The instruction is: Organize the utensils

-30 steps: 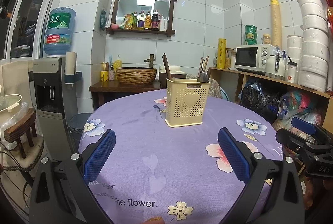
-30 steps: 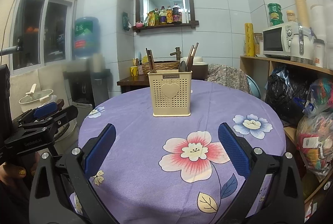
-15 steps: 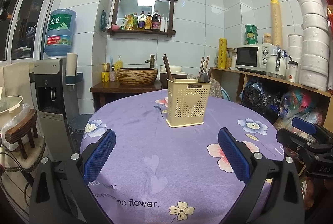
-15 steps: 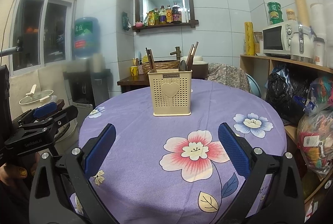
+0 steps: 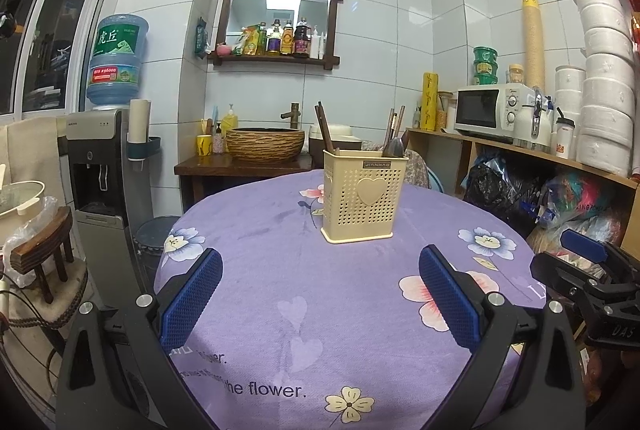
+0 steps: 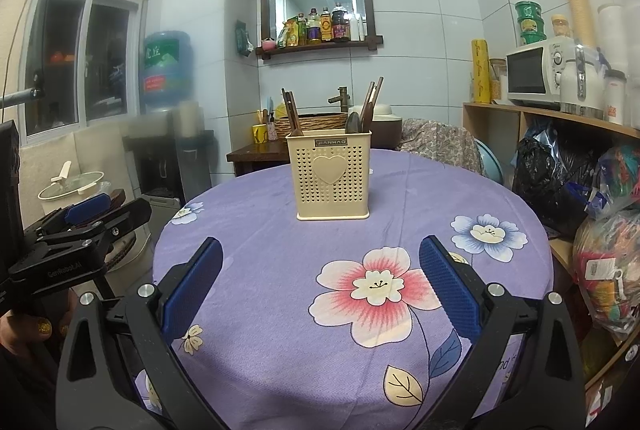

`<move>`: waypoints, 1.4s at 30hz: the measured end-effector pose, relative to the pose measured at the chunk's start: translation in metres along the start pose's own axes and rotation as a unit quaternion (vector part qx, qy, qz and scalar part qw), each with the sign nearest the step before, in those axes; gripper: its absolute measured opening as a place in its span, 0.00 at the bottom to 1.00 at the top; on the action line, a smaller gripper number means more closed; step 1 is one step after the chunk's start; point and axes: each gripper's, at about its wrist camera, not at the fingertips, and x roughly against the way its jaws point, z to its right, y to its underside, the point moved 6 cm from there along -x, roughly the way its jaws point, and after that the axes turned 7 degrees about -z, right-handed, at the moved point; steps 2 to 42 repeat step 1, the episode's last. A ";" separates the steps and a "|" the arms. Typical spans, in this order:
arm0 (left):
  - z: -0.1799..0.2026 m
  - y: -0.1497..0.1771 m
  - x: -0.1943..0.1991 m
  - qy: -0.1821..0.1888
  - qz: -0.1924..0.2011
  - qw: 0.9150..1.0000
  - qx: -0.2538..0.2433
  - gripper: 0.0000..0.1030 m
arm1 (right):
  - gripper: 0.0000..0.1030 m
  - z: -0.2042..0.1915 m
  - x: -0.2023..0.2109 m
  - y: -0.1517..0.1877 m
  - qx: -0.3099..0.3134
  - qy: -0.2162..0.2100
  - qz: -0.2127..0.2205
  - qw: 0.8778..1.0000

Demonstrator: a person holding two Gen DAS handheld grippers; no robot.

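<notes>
A cream perforated utensil holder point(image 5: 363, 195) with a heart on its front stands upright on the round table with a purple flowered cloth point(image 5: 320, 310); it also shows in the right wrist view point(image 6: 331, 177). Dark wooden chopsticks point(image 6: 290, 110) lean in its left side, and more chopsticks and a dark spoon point(image 6: 353, 121) stand in its right side. My left gripper point(image 5: 320, 300) is open and empty, well short of the holder. My right gripper point(image 6: 320, 294) is open and empty, at the near part of the table.
A water dispenser point(image 5: 104, 158) stands left of the table. A wooden side table with a woven basin point(image 5: 265, 145) is behind it. Shelves with a microwave point(image 5: 496, 110) and bags point(image 5: 504, 190) line the right side.
The left wrist view has drifted slightly, so the holder sits a touch further right in it. The right gripper has barely moved. Both stay open.
</notes>
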 end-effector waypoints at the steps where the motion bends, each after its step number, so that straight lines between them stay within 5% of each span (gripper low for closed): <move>1: 0.000 0.000 0.000 0.000 0.000 1.000 0.000 0.95 | 0.94 0.000 0.000 0.000 0.000 -0.001 0.000 1.000; 42: 0.000 0.000 0.000 0.000 0.000 1.000 0.000 0.95 | 0.94 0.000 0.000 0.000 0.000 -0.001 0.000 1.000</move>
